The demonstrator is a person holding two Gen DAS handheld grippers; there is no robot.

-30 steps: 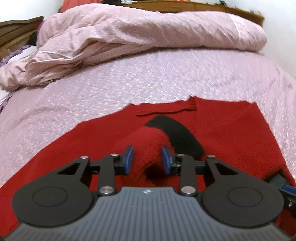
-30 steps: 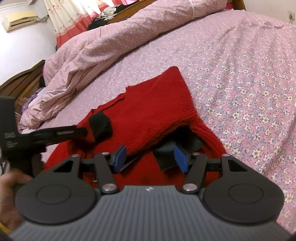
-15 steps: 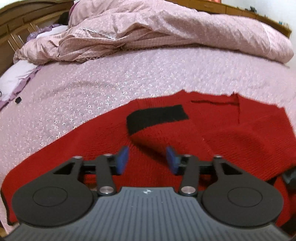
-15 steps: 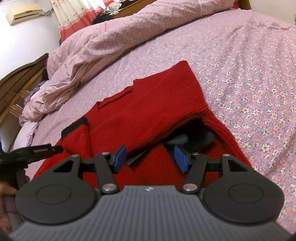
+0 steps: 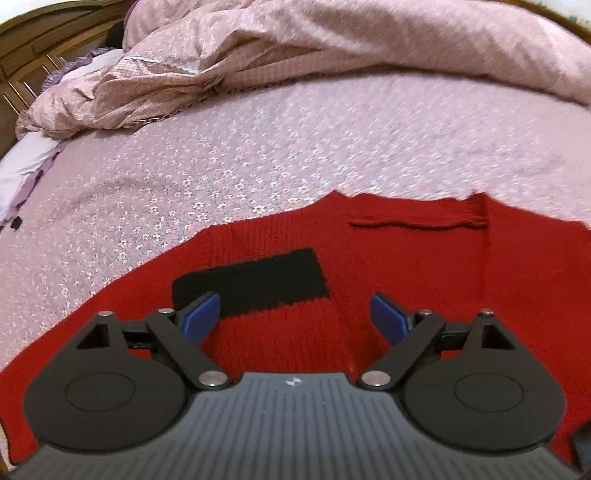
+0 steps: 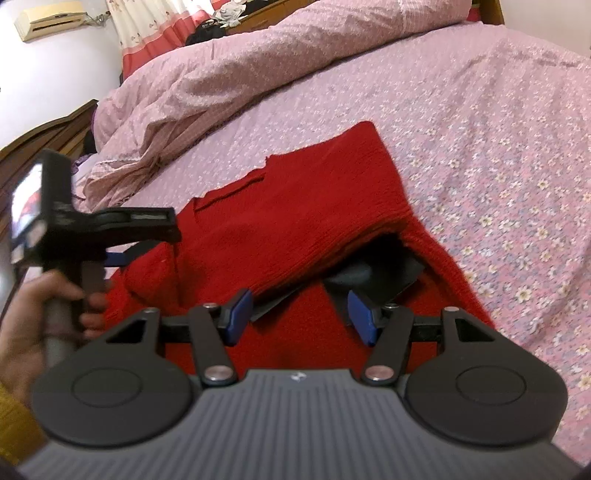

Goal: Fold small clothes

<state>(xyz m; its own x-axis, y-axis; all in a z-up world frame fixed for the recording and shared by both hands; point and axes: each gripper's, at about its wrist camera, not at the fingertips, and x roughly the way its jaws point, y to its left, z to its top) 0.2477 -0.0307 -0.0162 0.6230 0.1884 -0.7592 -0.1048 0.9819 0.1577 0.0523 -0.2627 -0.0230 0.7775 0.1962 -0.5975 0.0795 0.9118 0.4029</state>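
Observation:
A red knitted sweater lies on the bed, partly folded. Its left sleeve is folded over the body, and the black cuff lies flat just ahead of my left gripper, which is open and holds nothing. In the right wrist view the sweater has its right side folded over, with a dark lining or cuff showing under the fold. My right gripper is open just above that edge. The left gripper's body and the hand holding it show at the left.
The bed has a pink flowered sheet. A bunched pink duvet lies along the far side. A wooden headboard stands at the left. An air conditioner and curtains are beyond the bed.
My left gripper let go of the sleeve, opened wide and drew back; the black cuff now lies flat on the sweater. My right gripper stayed open near the right fold.

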